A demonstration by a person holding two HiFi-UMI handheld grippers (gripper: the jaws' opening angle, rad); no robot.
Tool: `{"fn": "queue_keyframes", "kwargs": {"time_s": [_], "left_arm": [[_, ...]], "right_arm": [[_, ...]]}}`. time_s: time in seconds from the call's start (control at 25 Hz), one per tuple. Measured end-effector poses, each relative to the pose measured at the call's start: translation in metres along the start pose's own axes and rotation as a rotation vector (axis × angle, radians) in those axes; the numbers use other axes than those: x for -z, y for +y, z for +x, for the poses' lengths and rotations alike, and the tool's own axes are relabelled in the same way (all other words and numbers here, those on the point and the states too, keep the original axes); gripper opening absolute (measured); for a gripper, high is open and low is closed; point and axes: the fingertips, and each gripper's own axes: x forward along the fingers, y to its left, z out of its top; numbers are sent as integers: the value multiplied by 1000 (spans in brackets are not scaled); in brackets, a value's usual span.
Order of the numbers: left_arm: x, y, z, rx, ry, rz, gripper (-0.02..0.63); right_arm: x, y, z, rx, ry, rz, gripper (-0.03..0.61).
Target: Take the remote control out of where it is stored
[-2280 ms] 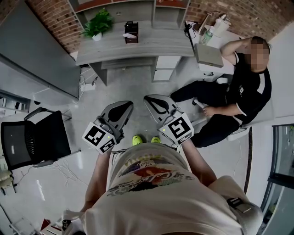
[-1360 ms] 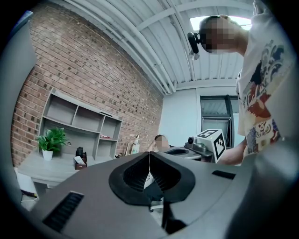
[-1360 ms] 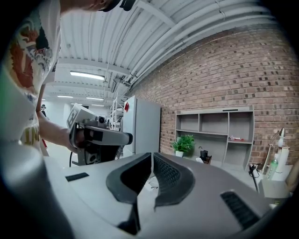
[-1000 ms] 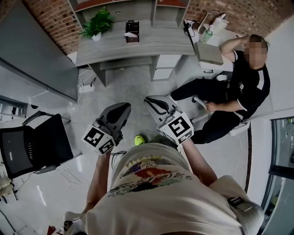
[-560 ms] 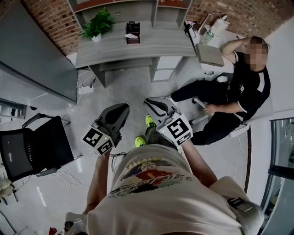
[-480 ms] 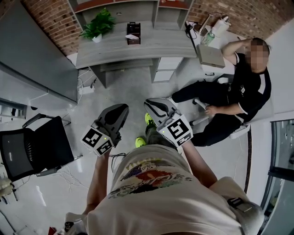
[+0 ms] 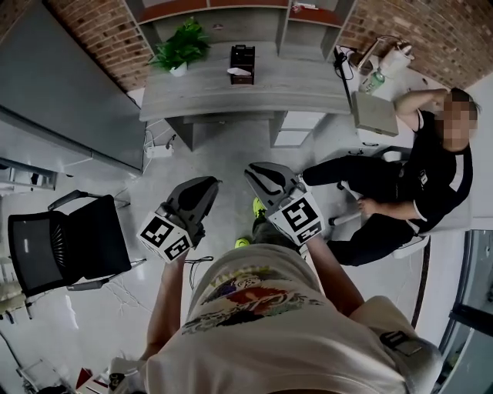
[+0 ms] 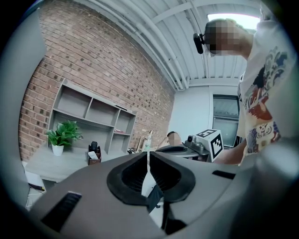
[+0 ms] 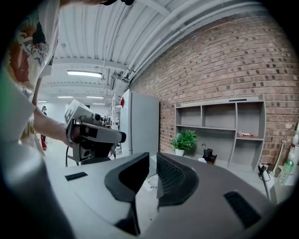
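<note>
A small dark holder (image 7: 242, 60) stands on the grey desk (image 7: 308, 83), with dark slim things and a white card in it; I cannot make out the remote control itself. The same holder (image 8: 94, 154) shows in the left gripper view and far off in the right gripper view (image 9: 208, 155). Both grippers are held in front of the person's body, well short of the desk. My left gripper (image 7: 202, 185) (image 8: 148, 156) is shut and holds nothing. My right gripper (image 7: 262, 171) (image 9: 153, 161) has its jaws opening, a narrow gap between them with nothing in it.
A potted plant (image 7: 182, 48) sits at the desk's left end under wall shelves (image 7: 246, 15). A seated person (image 7: 431, 177) is at the right beside a side table (image 7: 375, 114). A black chair (image 7: 65, 246) stands at the left, a grey cabinet (image 7: 54, 85) behind it.
The person has stepped forward and turned a little: the desk and the seated person have slid right in the head view. Both grippers stay in front of the body.
</note>
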Motion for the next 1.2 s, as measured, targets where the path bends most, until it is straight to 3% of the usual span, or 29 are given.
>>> {"fn": "queue_keyframes", "kwargs": {"time_s": [0.68,1.2], "left_arm": [[-14,64,114,-44,38,-32,6],[-11,84,166,-85,69,-57,8]], "right_arm": [[8,-114,49,-112,56,-34,48],[21,-155,67,-199,67,-30,48]]}}
